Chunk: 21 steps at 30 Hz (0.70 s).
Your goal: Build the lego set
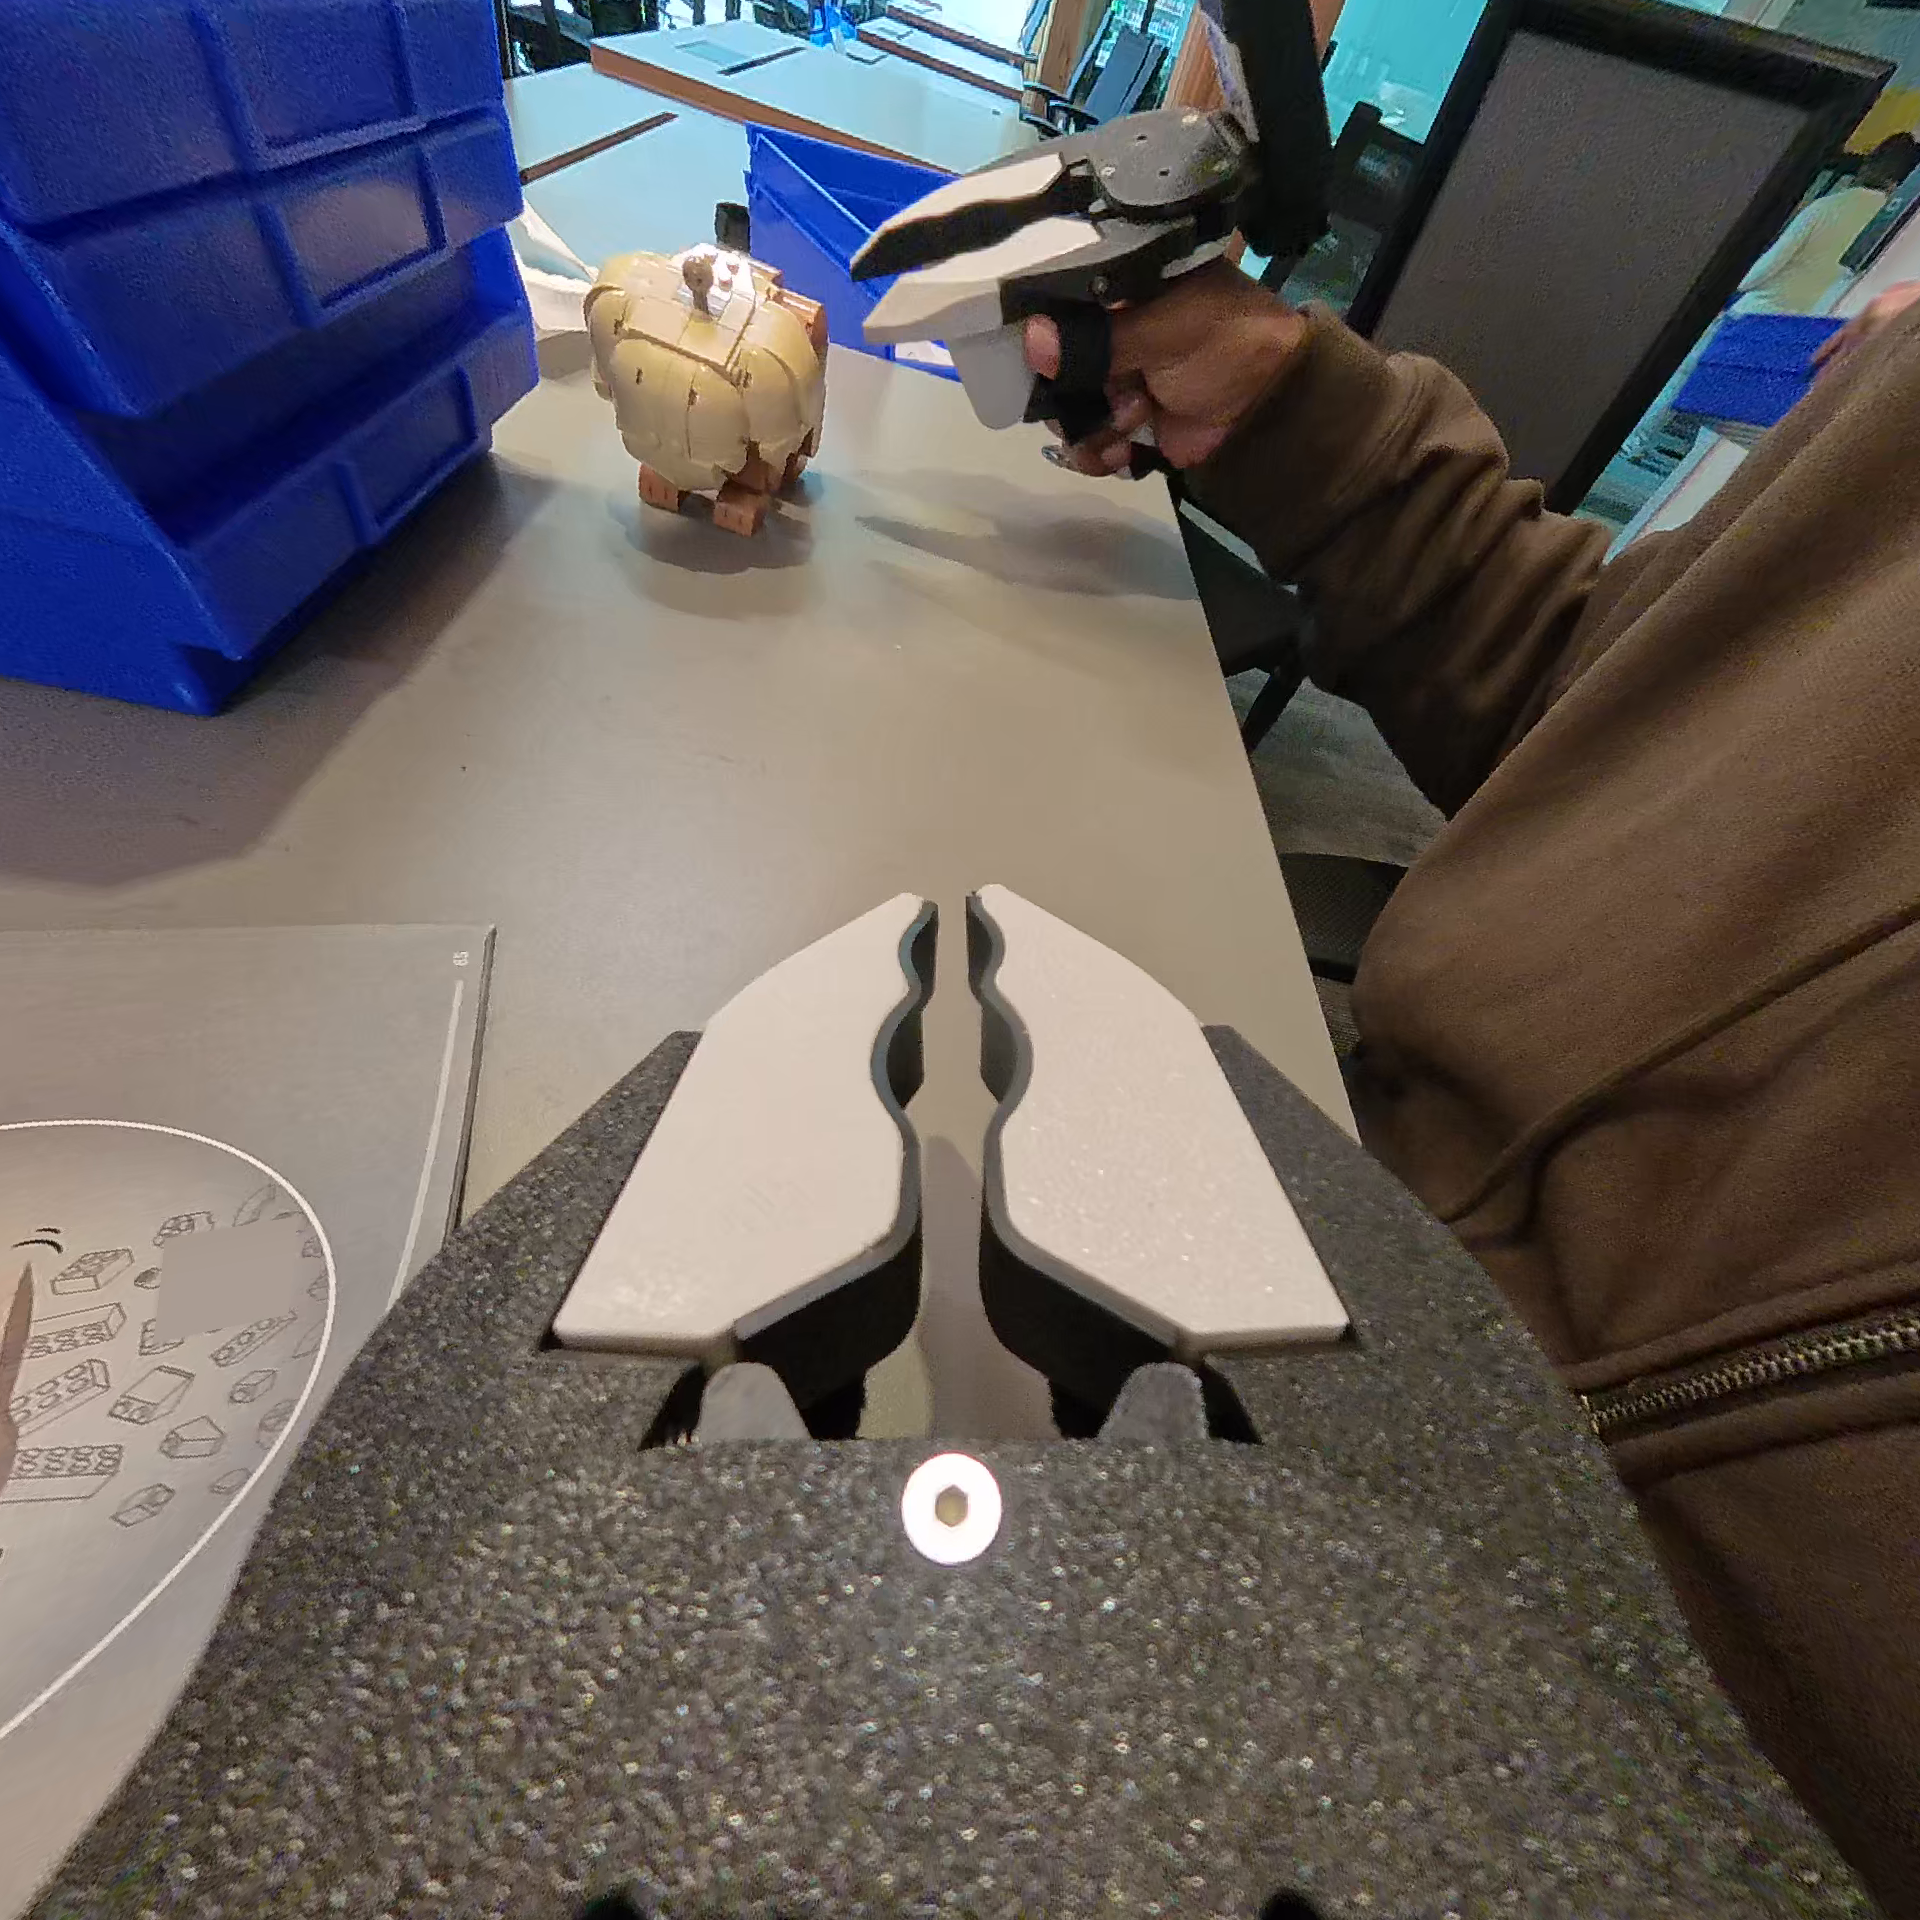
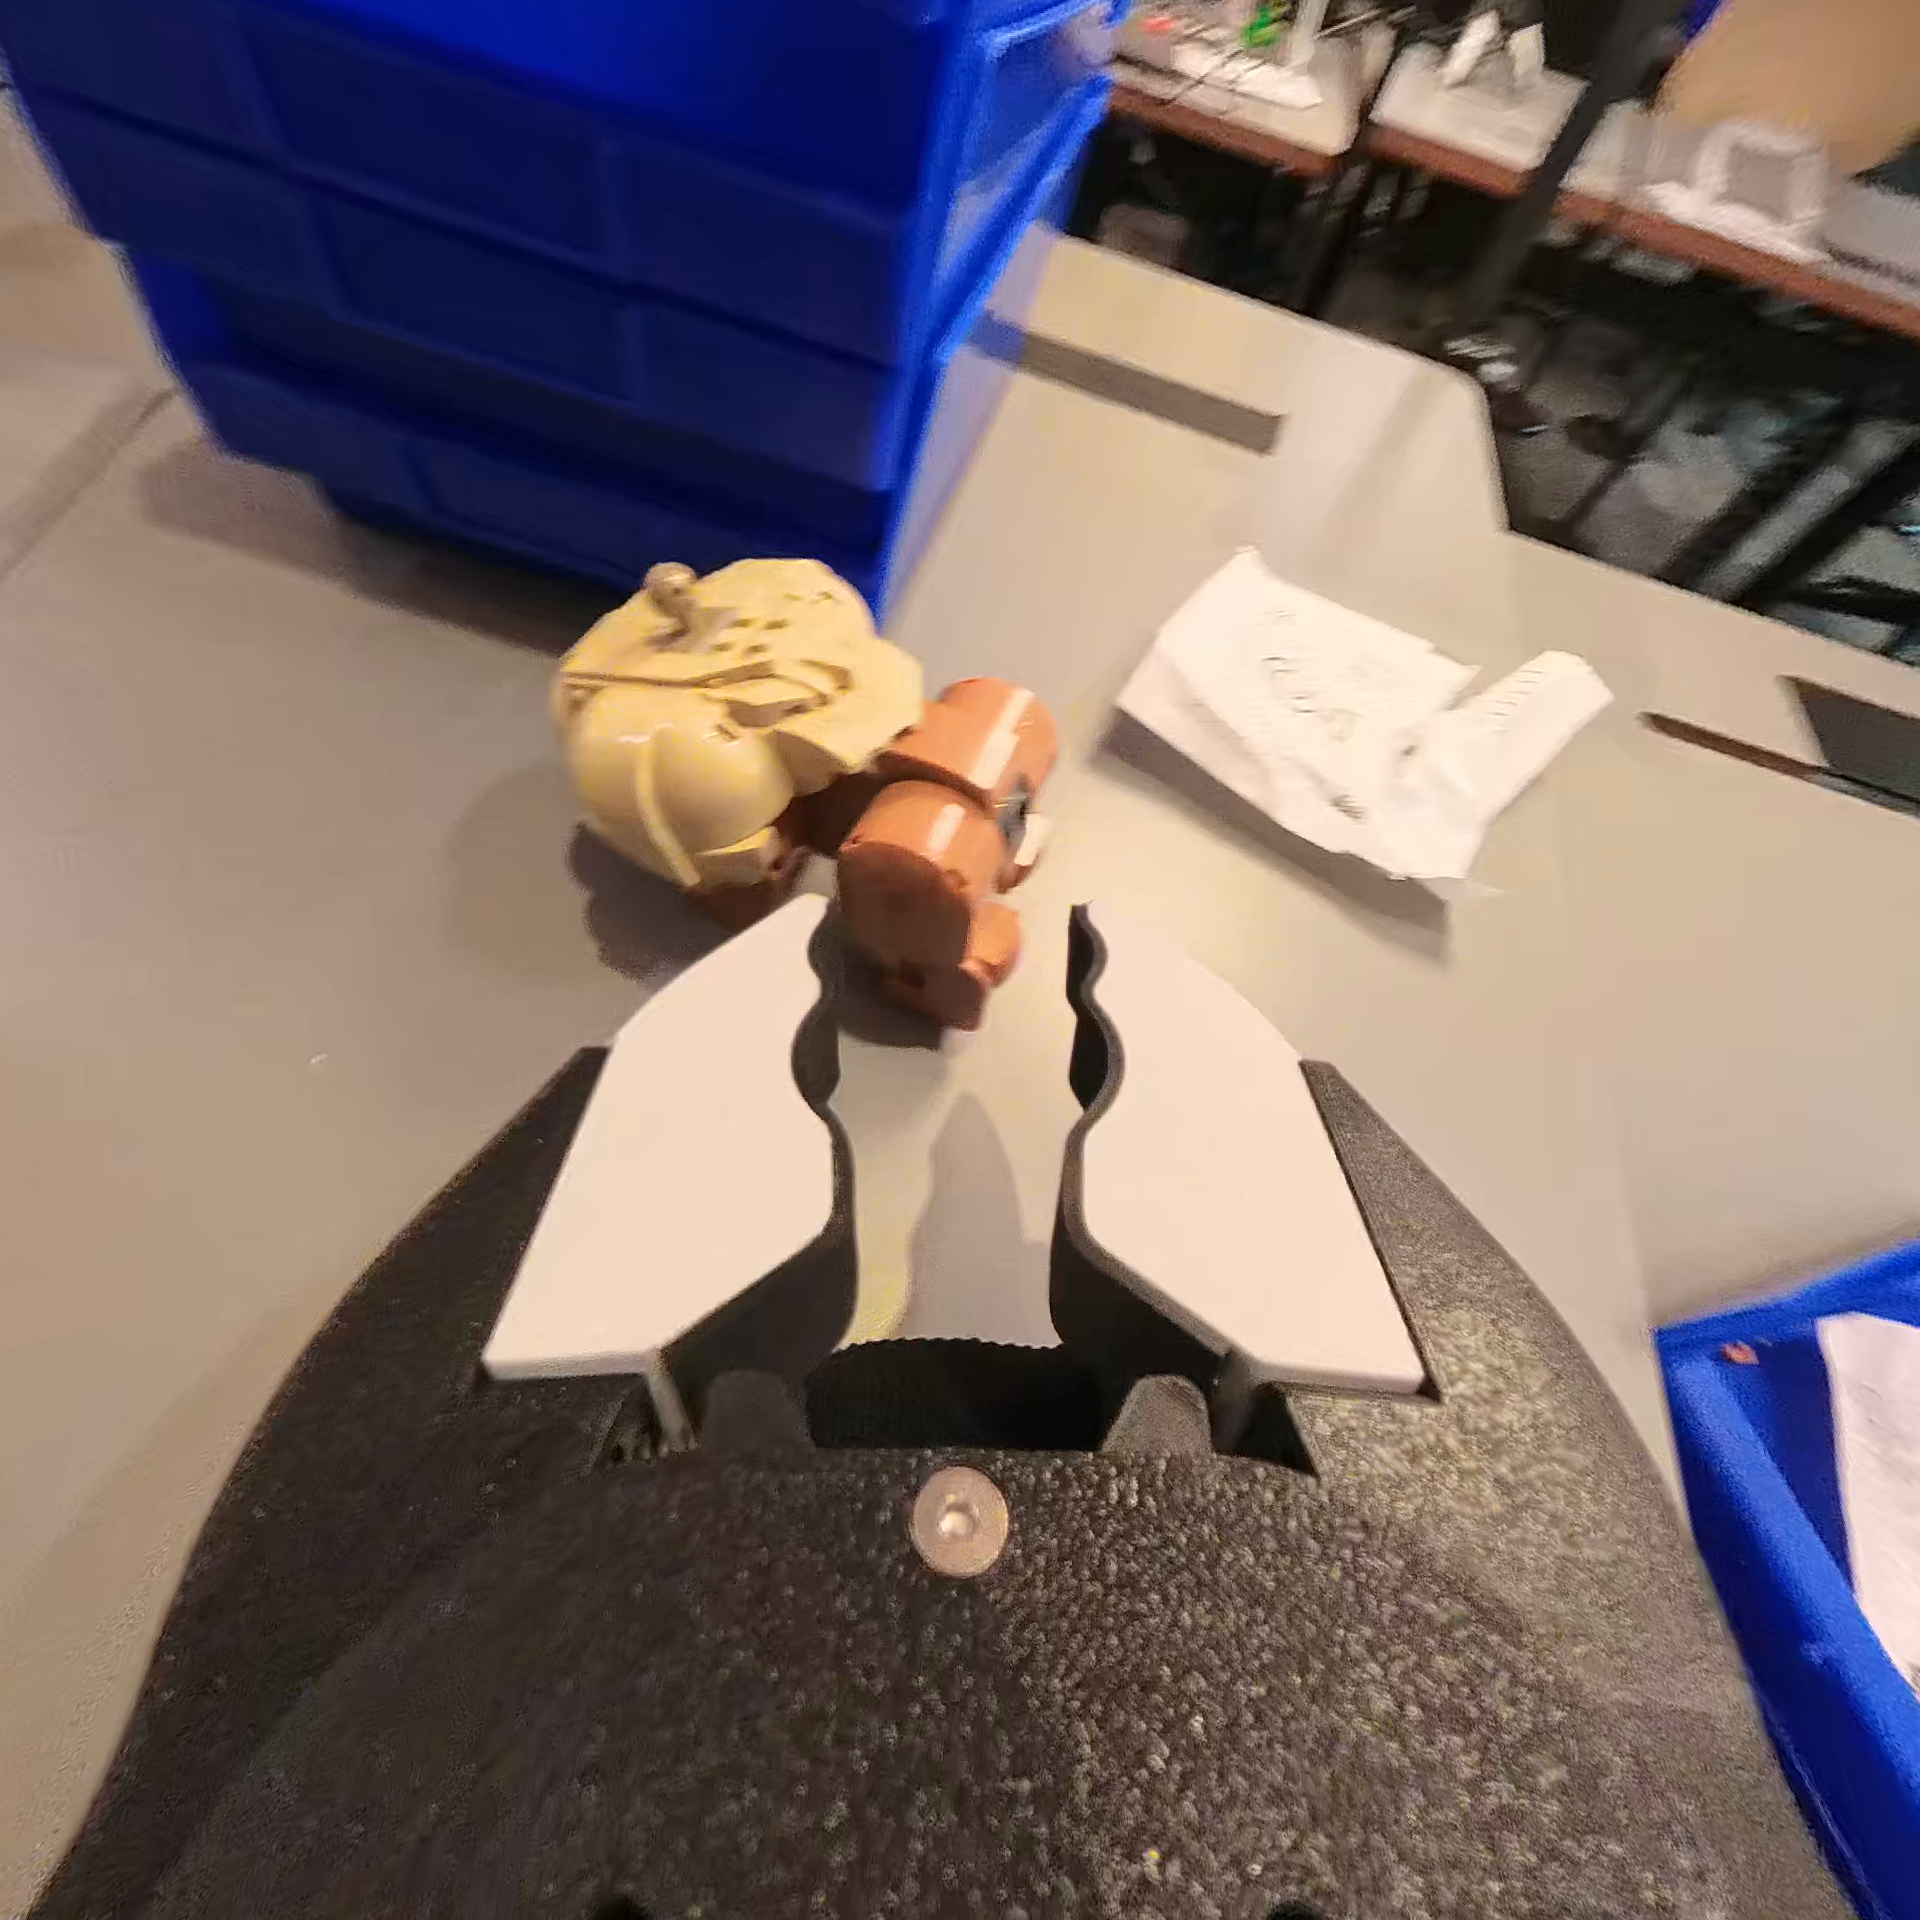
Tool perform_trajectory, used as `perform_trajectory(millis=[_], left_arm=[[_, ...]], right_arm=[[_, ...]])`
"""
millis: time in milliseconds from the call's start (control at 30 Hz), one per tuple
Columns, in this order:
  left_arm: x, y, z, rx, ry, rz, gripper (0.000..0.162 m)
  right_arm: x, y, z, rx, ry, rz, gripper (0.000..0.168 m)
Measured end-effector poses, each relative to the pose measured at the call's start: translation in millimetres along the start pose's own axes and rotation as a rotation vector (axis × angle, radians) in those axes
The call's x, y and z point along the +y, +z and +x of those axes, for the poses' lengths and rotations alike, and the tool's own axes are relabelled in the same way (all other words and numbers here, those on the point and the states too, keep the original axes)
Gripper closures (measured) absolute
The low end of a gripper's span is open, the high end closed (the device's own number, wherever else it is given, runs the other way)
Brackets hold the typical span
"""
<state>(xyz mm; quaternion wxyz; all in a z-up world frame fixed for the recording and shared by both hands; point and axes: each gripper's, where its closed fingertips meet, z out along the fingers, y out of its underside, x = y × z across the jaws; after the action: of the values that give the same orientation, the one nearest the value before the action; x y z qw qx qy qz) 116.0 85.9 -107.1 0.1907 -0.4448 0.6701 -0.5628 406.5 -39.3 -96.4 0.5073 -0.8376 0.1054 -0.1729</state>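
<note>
— Beside the stacked blue bins (image 1: pixel 239 343), what is seen on the grey table (image 1: pixel 727 748)?

— A tan and brown lego model (image 1: pixel 712 390) is seen there, standing on brown feet, with a small knob on top. It is placed just to the right of the bins, apart from them. From the right wrist view the model (image 2: pixel 790 758) is shown blurred, its tan body nearest the bins and its brown parts turned toward the camera.

— How are the grippers placed relative to the model?

— The left gripper (image 1: pixel 951 909) is held well back from the model, above bare tabletop. Its fingers (image 1: pixel 769 1132) are drawn nearly together, only a thin gap being left at the tips, and nothing is gripped. The right gripper (image 2: pixel 945 920) is held close to the model, with its fingers (image 2: pixel 717 1153) spread moderately apart and empty; the brown part of the model is seen just past the tips. Whether a fingertip is touching it cannot be told. In the left wrist view the same gripper (image 1: pixel 873 301) is raised to the right of the model, gripped by a hand (image 1: pixel 1174 384) in a brown sleeve.

— What else is laid near the model?

— An instruction booklet (image 1: pixel 239 1226) is laid well in front of it, crumpled white paper (image 2: pixel 1340 717) behind it, and another blue bin (image 2: pixel 1787 1538) is seen at the right edge.
</note>
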Motion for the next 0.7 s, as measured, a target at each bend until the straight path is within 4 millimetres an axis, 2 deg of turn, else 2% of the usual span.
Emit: perform_trajectory(millis=[67, 200, 333, 467, 700], left_arm=[[0, 0, -1, 0.001, -0.007, -0.001, 0.157], [0, 1, -2, 0.002, -0.015, -0.004, 0.157], [0, 2, -2, 0.001, -0.015, -0.008, 0.156], [0, 2, -2, 0.002, -0.012, -0.009, 0.156], [1, 2, 0, 0.011, -0.006, -0.015, 0.156]], right_arm=[[0, 3, 4, 0.055, -0.022, 0.009, 0.128], [8, 13, -5, 0.091, -0.126, -0.031, 0.126], [11, 21, -5, 0.164, -0.223, -0.056, 0.125], [9, 27, -10, 0.172, -0.252, -0.056, 0.124], [10, 34, -7, 0.241, -0.324, -0.067, 0.125]])
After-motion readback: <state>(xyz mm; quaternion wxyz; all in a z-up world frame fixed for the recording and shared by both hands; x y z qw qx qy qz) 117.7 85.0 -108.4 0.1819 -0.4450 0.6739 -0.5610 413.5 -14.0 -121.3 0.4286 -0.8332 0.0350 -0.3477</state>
